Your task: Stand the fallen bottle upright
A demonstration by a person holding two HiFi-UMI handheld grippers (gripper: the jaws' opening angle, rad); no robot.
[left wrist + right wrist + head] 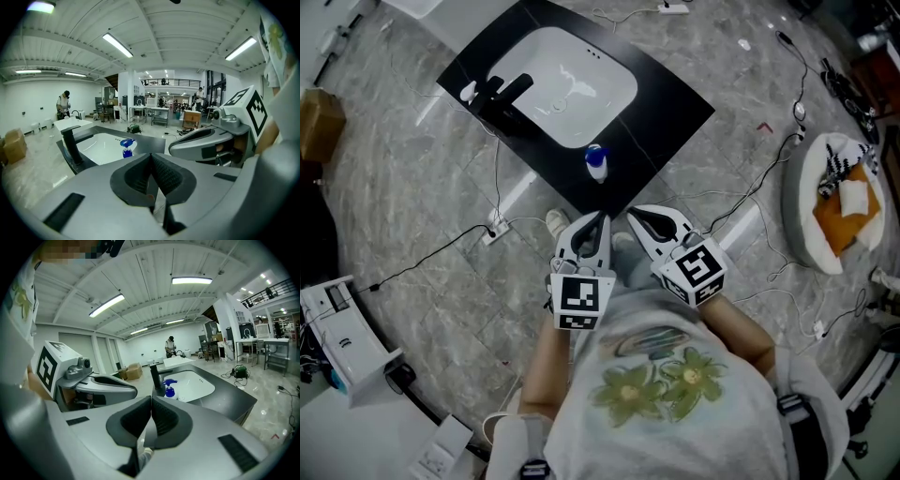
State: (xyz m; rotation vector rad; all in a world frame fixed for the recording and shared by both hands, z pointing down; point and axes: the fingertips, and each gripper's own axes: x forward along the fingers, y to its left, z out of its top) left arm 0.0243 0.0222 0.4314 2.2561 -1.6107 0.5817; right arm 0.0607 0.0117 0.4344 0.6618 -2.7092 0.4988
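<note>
- Head view looks almost straight down on the bottle (596, 162), so I see little more than a pale top and a blue body. How it stands is hard to judge from there.
- Both gripper views show it side-on and upright, with a blue spray head over a blue body. My own grippers cut off its base in each, and any label is too small to read.
- It sits on the dark worktop (675, 105), on the strip between the white basin (614, 89) and the worktop's near edge. It is well apart from the black tap (502, 94) at the basin's far side.
- My left gripper (602, 217) has its fingers clenched on nothing.
- My right gripper (632, 214) is likewise closed and empty; both are short of the worktop edge.
</note>
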